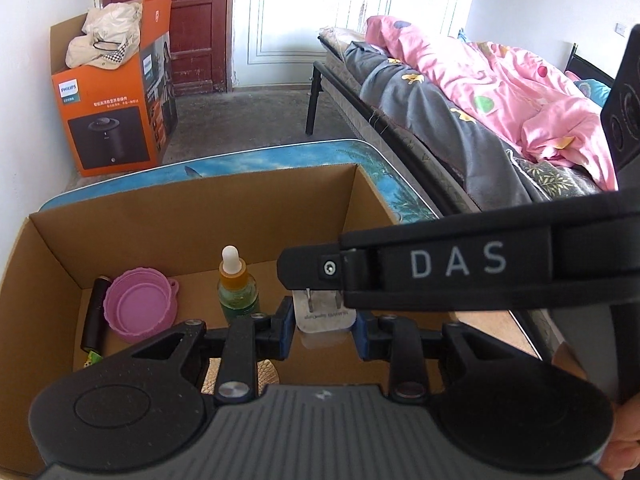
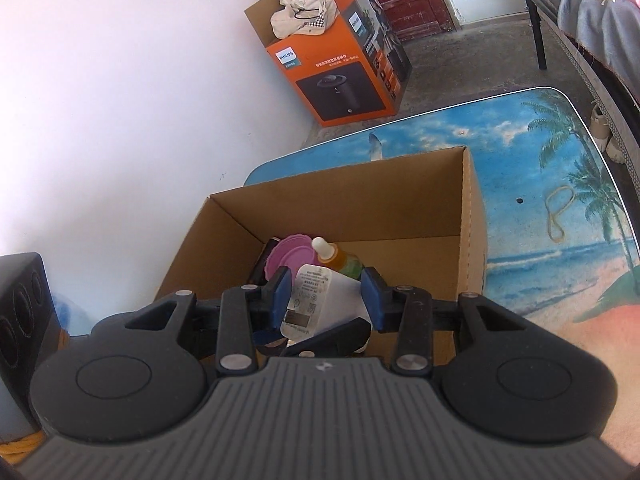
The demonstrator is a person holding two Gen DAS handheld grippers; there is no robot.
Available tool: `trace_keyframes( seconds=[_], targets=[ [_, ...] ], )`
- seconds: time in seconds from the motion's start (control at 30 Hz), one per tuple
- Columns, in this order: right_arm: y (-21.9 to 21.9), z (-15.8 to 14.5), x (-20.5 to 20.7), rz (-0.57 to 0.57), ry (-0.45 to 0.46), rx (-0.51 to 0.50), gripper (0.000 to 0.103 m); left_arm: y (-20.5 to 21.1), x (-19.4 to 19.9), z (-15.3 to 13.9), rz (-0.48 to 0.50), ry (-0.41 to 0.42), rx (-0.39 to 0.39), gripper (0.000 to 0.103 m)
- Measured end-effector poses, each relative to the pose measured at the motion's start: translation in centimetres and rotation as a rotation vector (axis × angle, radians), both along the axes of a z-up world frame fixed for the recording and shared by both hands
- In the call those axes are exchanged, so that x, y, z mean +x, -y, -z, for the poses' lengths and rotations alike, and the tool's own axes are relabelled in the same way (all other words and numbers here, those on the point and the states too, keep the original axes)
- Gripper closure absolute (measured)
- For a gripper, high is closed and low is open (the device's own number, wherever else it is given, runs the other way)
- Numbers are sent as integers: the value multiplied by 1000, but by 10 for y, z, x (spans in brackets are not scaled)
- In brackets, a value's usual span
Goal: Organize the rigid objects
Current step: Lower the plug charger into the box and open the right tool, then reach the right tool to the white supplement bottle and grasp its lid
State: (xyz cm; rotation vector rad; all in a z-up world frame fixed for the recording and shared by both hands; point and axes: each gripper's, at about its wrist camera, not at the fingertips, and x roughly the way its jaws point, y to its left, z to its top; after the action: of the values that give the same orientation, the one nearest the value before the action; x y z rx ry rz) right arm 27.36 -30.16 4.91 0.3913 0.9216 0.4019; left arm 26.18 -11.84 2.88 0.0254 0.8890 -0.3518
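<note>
An open cardboard box (image 1: pixel 192 208) (image 2: pixel 344 216) stands on the beach-print table. Inside are a purple ribbed lid (image 1: pixel 140 308) (image 2: pixel 286 258), a dropper bottle (image 1: pixel 236 288) (image 2: pixel 340 262) with yellow and green liquid, and a black cylinder (image 1: pixel 94 316). A white charger plug (image 1: pixel 322 316) (image 2: pixel 316 300) sits over the box between the blue pads of both grippers. My left gripper (image 1: pixel 322 330) touches the charger's sides. My right gripper (image 2: pixel 326 300) brackets it with a gap on the right, and its arm crosses the left wrist view (image 1: pixel 460 268).
An orange Philips box (image 1: pixel 116 112) (image 2: pixel 344 68) with bags on top stands on the floor by the wall. A bed (image 1: pixel 480 100) with pink and grey bedding is at the right. A rubber band (image 2: pixel 558 212) lies on the table (image 2: pixel 540 184). A brown door (image 1: pixel 172 12) is behind.
</note>
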Motion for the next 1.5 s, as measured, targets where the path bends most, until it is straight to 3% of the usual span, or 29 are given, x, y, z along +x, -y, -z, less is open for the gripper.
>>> trace_keyframes(
  seconds=[0.23, 0.8, 1.0, 1.07, 1.17, 1.3, 1.4, 1.5],
  targets=[
    [11, 17, 26, -25, -24, -6, 65, 8, 28, 13, -35, -69, -19, 73],
    [23, 14, 29, -15, 26, 28, 61, 25, 39, 9, -24, -70, -15, 77],
    [34, -5, 7, 23, 67, 68, 60, 17, 19, -9, -16, -34, -41, 61],
    [39, -14, -7, 42, 90, 96, 57, 12, 8, -18, -10, -14, -56, 49],
    [49, -23, -36, 90, 119, 182, 48, 0, -17, -33, 2, 27, -80, 33],
    [57, -26, -86, 159, 149, 291, 39, -12, -57, -47, 45, 64, -83, 25],
    [55, -32, -126, 210, 194, 303, 23, -23, -91, -54, 83, 95, -76, 19],
    [47, -33, -165, 236, 237, 304, 14, -35, -126, -58, 120, 133, -75, 12]
  ],
)
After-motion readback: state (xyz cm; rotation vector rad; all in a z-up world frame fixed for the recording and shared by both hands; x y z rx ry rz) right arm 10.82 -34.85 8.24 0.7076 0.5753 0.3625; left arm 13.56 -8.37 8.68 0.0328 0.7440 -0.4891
